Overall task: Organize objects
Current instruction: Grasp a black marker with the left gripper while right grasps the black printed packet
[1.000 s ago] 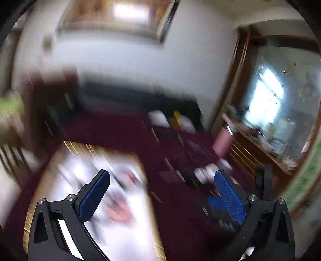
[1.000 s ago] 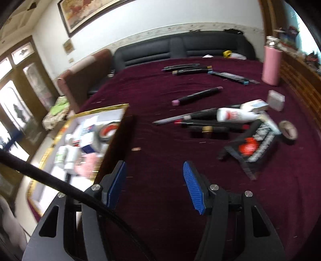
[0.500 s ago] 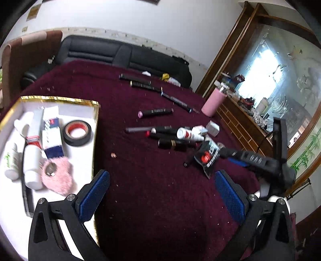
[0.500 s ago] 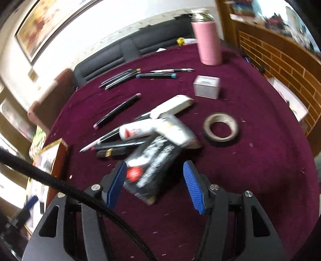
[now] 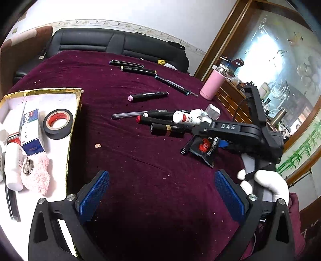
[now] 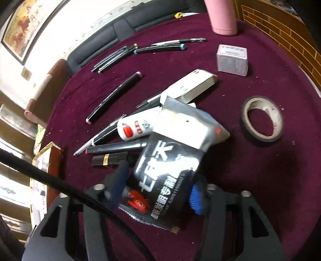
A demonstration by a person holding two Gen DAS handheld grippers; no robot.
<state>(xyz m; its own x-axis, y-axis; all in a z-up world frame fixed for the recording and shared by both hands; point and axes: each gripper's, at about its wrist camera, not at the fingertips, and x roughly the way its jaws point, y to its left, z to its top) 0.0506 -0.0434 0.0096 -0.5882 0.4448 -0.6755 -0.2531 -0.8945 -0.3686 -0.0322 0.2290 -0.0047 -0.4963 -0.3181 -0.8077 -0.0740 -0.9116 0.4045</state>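
The black packet point(image 6: 160, 176) now sits right between the right gripper's point(image 6: 158, 192) blue pads, jaws closed in on its sides — half a second ago they stood apart above it, now they pinch it, and its far end looks raised off the pile, though the frame is blurred. From the left wrist view the same packet point(image 5: 204, 148) lies at the right of the maroon tablecloth point(image 5: 140, 160), under the right gripper's black body. The left gripper point(image 5: 160, 192) hovers low over bare cloth, fingers wide apart, holding nothing, much as it was a moment back.

Crowding the packet: a white bottle point(image 6: 138, 128) touching its upper edge, a white box point(image 6: 188, 86) just behind, a red-tipped marker point(image 6: 116, 148) and a black-and-gold lipstick tube point(image 6: 109, 159) at its left. A beige tape roll point(image 6: 262, 120) lies apart to the right, a small grey box point(image 6: 232, 58) and a pink flask point(image 6: 222, 18) further back. Over on the left, the gold-rimmed tray point(image 5: 75, 112) holds black tape point(image 5: 58, 123), a blue-and-white box point(image 5: 31, 128) and a pink fluffy thing point(image 5: 37, 172)
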